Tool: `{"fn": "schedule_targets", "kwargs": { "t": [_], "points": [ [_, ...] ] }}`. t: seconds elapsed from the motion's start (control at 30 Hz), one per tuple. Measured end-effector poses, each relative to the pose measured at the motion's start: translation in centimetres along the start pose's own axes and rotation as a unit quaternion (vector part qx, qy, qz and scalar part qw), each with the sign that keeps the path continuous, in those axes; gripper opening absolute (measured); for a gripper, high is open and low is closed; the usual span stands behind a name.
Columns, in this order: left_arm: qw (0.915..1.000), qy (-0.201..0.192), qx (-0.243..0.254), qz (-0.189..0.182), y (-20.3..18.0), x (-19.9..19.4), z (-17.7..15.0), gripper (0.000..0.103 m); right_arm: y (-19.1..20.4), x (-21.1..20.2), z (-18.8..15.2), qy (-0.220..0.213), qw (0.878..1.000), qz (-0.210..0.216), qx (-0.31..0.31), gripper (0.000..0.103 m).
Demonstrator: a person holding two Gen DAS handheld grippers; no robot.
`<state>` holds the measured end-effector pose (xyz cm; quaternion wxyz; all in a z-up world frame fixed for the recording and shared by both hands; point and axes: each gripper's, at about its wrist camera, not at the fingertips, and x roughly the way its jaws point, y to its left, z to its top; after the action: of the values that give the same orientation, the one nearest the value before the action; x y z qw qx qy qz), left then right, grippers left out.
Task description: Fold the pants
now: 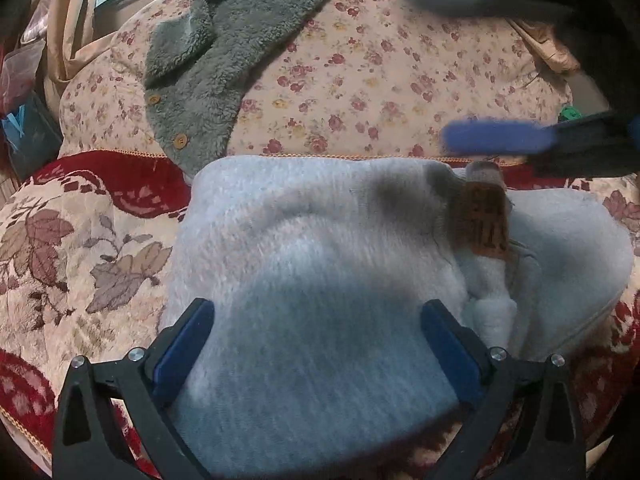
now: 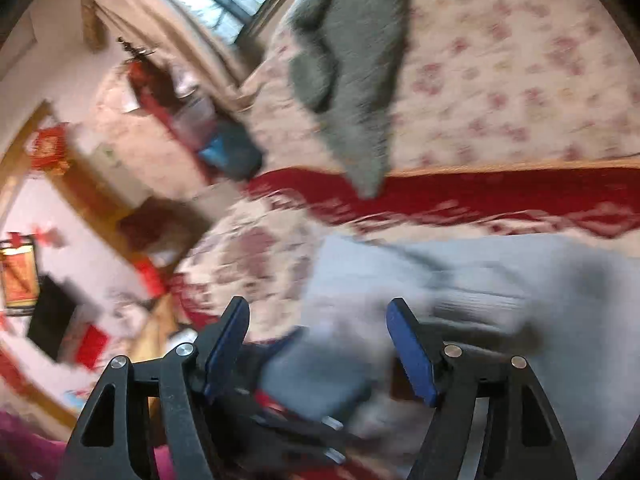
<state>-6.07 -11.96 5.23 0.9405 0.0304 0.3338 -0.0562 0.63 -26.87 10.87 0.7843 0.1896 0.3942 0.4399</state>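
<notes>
Light blue fleecy pants (image 1: 320,264) lie bunched in a folded heap on the red and cream floral bedspread (image 1: 80,248), a brown label (image 1: 484,220) showing near their top right. My left gripper (image 1: 318,312) is open just above the pants, its fingers wide apart and holding nothing. My right gripper (image 2: 318,312) is open too, above the left edge of the pants (image 2: 500,280), in a blurred, tilted view. It also shows in the left wrist view (image 1: 464,64) at the upper right, blurred, its blue pads apart. The left gripper's fingers (image 2: 304,420) show low in the right wrist view.
A grey fleece jacket (image 1: 224,48) with wooden buttons lies on a pink floral quilt (image 1: 380,80) behind the pants. A window is at the far left. The right wrist view shows wooden furniture (image 2: 92,200) and red decorations beside the bed.
</notes>
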Motion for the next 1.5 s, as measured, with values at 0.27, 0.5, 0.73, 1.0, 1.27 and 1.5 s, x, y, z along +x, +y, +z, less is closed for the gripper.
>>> {"fn": "schedule_targets", "kwargs": {
  "t": [0.27,0.5,0.73,1.0,1.27,1.5],
  "points": [
    [0.9994,-0.010,-0.023,-0.023,2.3,-2.0,0.7,0.102,-6.1,-3.1,-2.9,0.024,0.994,-0.101,0.040,0.047],
    [0.9996,-0.018,-0.018,-0.012,2.9,-1.4,5.9,0.102,-4.2,-4.8,-3.0,-0.009,0.998,-0.053,0.016,0.048],
    [0.9985,0.042,-0.026,-0.022,2.9,4.0,9.5,0.102,-1.2,-1.4,-3.3,0.039,0.987,-0.123,-0.097,0.047],
    [0.9934,0.072,-0.082,-0.036,5.1,7.0,8.9,0.102,-2.2,-5.2,-2.8,0.008,0.980,-0.169,-0.105,0.047],
    [0.9896,0.082,-0.108,-0.050,6.2,7.8,8.7,0.102,3.6,1.0,-3.8,0.080,0.960,-0.099,-0.249,0.047],
    [0.9908,0.083,-0.096,-0.047,5.3,9.4,7.2,0.103,-4.0,0.3,-4.7,0.074,0.978,-0.162,-0.111,0.042]
  ]
}}
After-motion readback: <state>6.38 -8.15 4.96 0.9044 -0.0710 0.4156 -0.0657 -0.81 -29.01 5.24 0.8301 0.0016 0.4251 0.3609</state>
